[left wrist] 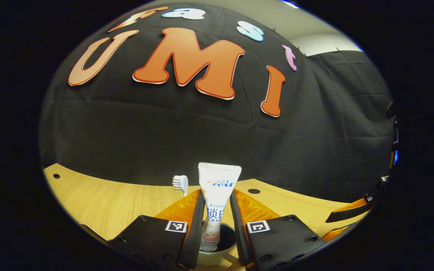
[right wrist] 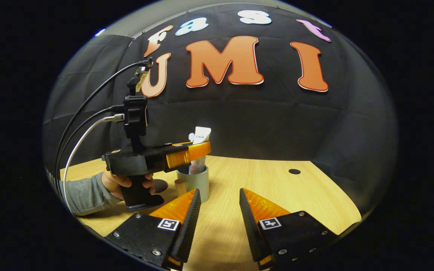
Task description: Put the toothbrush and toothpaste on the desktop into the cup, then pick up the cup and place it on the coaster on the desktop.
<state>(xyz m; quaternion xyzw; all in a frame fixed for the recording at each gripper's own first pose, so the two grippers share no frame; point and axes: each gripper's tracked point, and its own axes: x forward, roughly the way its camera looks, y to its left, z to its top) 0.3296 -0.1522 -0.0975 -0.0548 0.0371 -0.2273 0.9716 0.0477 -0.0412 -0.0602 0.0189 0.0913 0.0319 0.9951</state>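
The white toothpaste tube [left wrist: 217,195] stands upright with its cap end down inside the cup [left wrist: 211,256]. My left gripper [left wrist: 219,210] is shut on the tube, one finger pressing each side. The toothbrush head [left wrist: 180,183] sticks up just left of the tube. In the right gripper view the grey cup [right wrist: 199,183] stands on the wooden table with the toothpaste tube [right wrist: 201,135] and the toothbrush [right wrist: 191,136] rising from it, and the left gripper [right wrist: 198,149] is level above its rim. A dark round coaster [right wrist: 159,185] lies left of the cup. My right gripper [right wrist: 220,195] hangs open over bare table.
A hand [right wrist: 121,182] in a grey sleeve holds the left gripper's handle, with cables [right wrist: 85,120] arching off to the left. The table [right wrist: 262,180] has a small round hole [right wrist: 294,171] at the right. Black cloth walls close in behind. The right gripper's fingers [left wrist: 349,212] show at the far right.
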